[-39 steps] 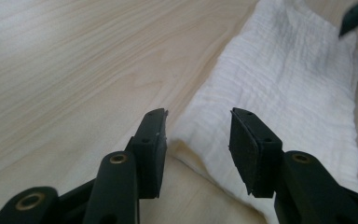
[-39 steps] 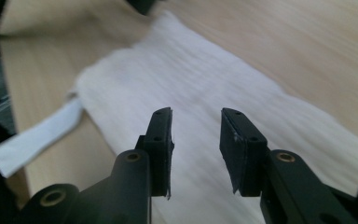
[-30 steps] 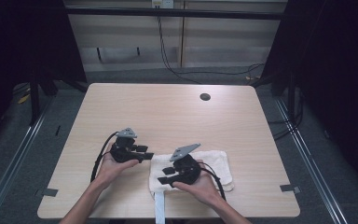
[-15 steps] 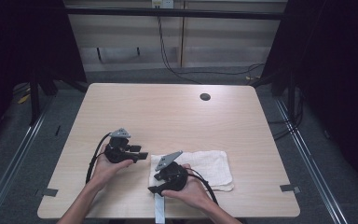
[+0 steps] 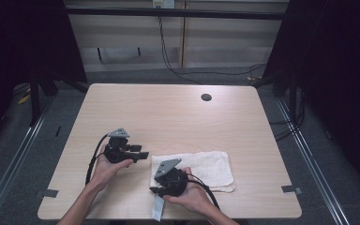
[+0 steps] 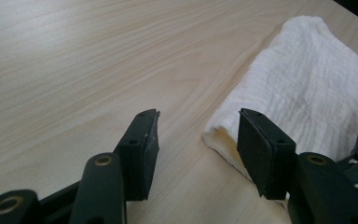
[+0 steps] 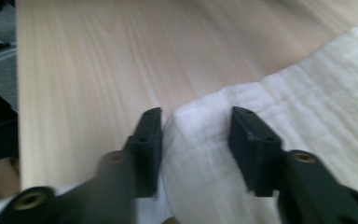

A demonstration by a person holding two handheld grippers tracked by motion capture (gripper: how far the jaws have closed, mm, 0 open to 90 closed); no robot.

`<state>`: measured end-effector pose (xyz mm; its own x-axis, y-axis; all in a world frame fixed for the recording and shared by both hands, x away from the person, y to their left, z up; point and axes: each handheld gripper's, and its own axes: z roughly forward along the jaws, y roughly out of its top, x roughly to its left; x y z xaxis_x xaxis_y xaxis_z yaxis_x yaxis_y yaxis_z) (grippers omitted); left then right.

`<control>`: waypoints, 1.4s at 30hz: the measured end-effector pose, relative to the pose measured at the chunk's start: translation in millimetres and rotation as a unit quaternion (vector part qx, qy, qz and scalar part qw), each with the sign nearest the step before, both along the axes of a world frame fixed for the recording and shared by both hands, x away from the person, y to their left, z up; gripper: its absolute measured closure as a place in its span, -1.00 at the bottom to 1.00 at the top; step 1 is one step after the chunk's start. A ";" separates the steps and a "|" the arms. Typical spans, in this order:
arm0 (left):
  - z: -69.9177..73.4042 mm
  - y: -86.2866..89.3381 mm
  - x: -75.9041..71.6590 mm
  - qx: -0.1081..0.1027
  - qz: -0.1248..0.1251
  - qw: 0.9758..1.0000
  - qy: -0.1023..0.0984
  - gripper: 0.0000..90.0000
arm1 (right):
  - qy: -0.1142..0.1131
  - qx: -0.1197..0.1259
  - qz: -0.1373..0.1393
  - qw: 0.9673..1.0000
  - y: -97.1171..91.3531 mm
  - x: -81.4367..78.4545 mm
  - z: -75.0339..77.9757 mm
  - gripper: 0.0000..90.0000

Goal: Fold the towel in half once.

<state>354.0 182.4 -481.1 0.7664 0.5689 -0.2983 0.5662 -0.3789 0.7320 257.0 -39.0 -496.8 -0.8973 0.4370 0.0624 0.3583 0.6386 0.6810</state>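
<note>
White towel [image 5: 201, 169] lies folded at near-right of bench [image 5: 168, 117]; right tongs [image 7: 193, 130] have just been closing around its left corner, left tongs [image 6: 198, 140] spread beside its edge, next fold not begun.

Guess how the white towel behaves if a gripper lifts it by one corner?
Likely floppy: the towel lies folded in soft layers with a crinkled weave, so it would probably drape. Probably light. The textured cloth seems unlikely to slip.
</note>
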 end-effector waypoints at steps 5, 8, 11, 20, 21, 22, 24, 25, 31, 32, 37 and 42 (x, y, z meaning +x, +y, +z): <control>0.0 0.7 0.2 0.001 0.003 1.000 -0.001 0.06 | 0.002 0.010 0.001 1.000 -4.5 5.4 -1.4 0.62; -0.4 0.4 0.4 0.004 0.004 1.000 0.000 0.06 | 0.008 0.012 -0.008 1.000 -6.2 7.9 -1.4 0.76; -0.2 -1.8 -0.4 0.007 0.000 1.000 -0.003 0.09 | 0.020 0.017 -0.011 1.000 -7.5 9.5 -1.1 0.80; -2.4 -31.0 8.9 0.051 -0.044 0.998 -0.013 0.25 | 0.040 0.023 -0.014 0.999 -8.5 13.4 -0.6 0.81; -2.9 -34.1 9.6 0.045 -0.056 0.997 -0.005 0.29 | 0.041 0.023 -0.014 0.999 -8.5 13.5 -0.6 0.81; -3.5 -36.0 9.7 0.048 -0.059 0.997 -0.006 0.32 | 0.041 0.024 -0.013 0.999 -8.7 13.8 -0.8 0.81; -6.3 -38.2 10.0 0.052 -0.073 0.996 -0.001 0.32 | 0.040 0.025 -0.014 0.999 -8.6 13.1 -0.8 0.81; -8.3 -39.2 9.5 0.063 -0.075 0.995 0.001 0.32 | 0.037 0.025 -0.015 0.999 -8.6 12.8 -1.1 0.81; -16.7 -40.7 8.9 0.064 -0.067 0.996 0.005 0.19 | 0.038 0.028 -0.017 0.999 -8.6 12.3 -1.3 0.81; -16.4 -41.6 8.2 0.064 -0.073 0.995 0.006 0.20 | 0.039 0.028 -0.019 0.999 -8.6 11.9 -1.3 0.81; -15.2 -50.7 0.5 0.088 -0.096 0.991 -0.016 0.59 | 0.036 0.024 -0.017 0.999 -8.4 12.4 -0.7 0.82; -17.0 -51.1 2.5 0.076 -0.100 0.992 -0.007 0.88 | 0.037 0.015 -0.015 0.999 -6.8 12.2 0.9 0.83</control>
